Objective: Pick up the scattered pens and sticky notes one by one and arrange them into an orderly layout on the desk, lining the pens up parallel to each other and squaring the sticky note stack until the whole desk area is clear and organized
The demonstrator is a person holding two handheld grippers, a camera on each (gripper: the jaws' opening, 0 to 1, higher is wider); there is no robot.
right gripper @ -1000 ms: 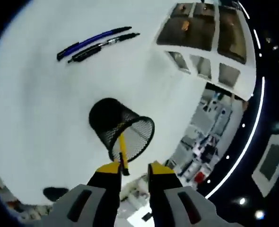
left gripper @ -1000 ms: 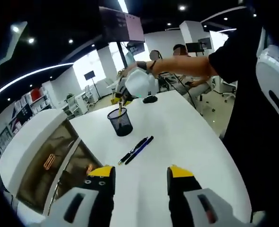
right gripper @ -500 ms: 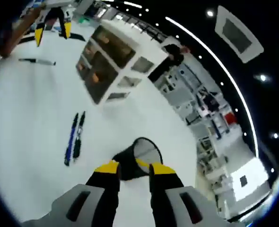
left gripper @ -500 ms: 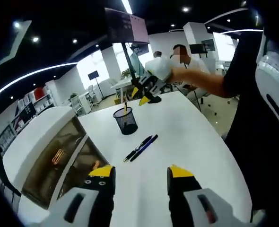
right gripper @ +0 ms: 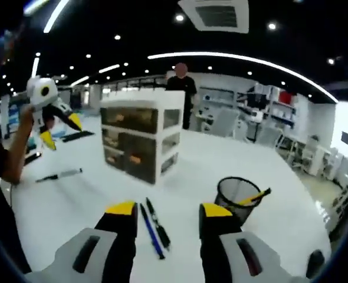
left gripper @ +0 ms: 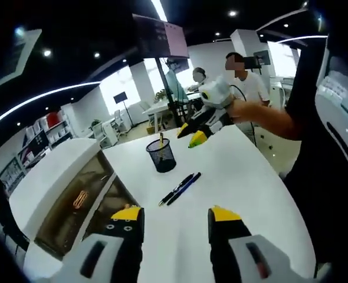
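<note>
Jaws stand apart and empty on both the left gripper (left gripper: 175, 221) and the right gripper (right gripper: 167, 215), each hovering above the desk (right gripper: 209, 159). Two pens (right gripper: 152, 227) lie side by side, roughly parallel, near the mesh cup (right gripper: 239, 197), which holds a yellow pencil (right gripper: 253, 196). A stray marker (right gripper: 59, 175) rests well apart, beside the drawer unit (right gripper: 140, 140). Judging by this, the marker is the next pick: reach over, close on it, and lay it alongside the pair.
</note>
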